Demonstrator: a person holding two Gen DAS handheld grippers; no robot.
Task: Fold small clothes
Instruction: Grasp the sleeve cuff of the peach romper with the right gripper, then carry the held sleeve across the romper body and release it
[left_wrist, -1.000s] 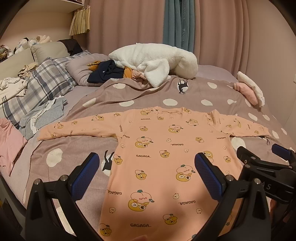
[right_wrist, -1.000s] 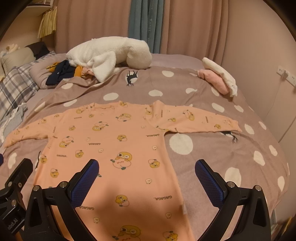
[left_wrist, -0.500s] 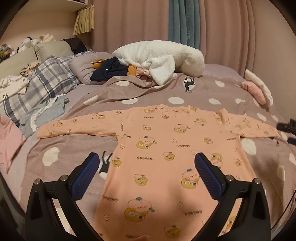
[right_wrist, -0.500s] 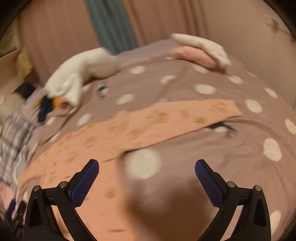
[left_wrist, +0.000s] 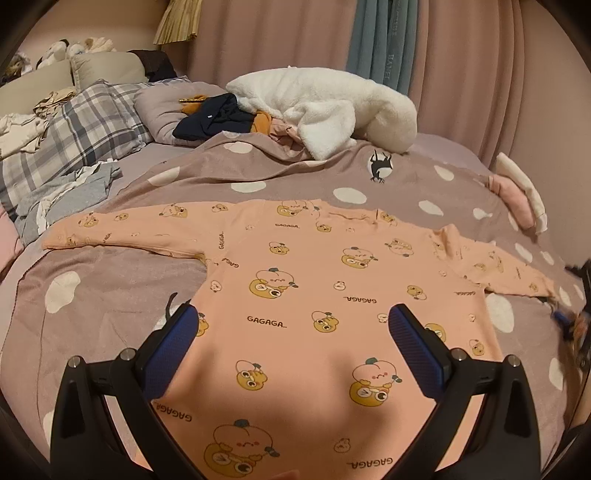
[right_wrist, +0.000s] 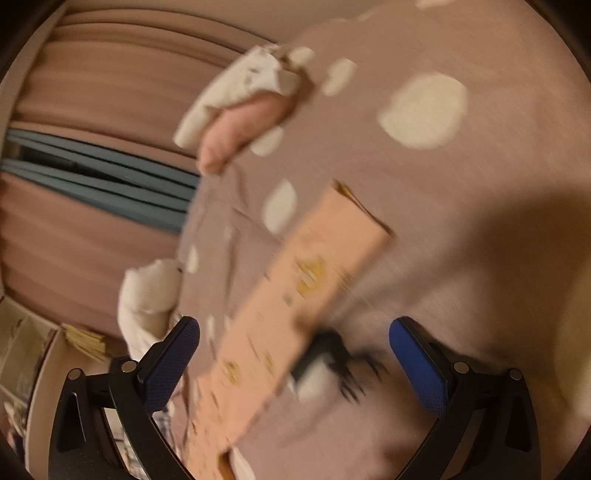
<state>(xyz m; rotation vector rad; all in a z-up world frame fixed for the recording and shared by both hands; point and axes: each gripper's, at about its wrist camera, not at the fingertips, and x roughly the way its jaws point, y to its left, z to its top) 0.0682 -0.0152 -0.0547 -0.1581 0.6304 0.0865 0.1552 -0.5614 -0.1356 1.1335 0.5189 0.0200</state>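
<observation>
While spread flat across the polka-dot blanket (left_wrist: 110, 280), shows "GAGAGA" repeated over the peach onesie (left_wrist: 295, 295); left gripper (left_wrist: 291, 339) gaping, empty above its middle; right gripper (right_wrist: 293, 343) gaping, empty, over the sleeve (right_wrist: 295, 302).

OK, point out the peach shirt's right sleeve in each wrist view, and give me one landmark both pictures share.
Left wrist view: the right sleeve runs toward the right edge, its cuff near the picture's rim, lying flat on the dotted blanket.
Right wrist view: the same sleeve runs diagonally through the centre, blurred, cuff end upper right, between the open blue fingers.
Shared landmark: the folded pink and white clothes at the blanket's edge.
</observation>
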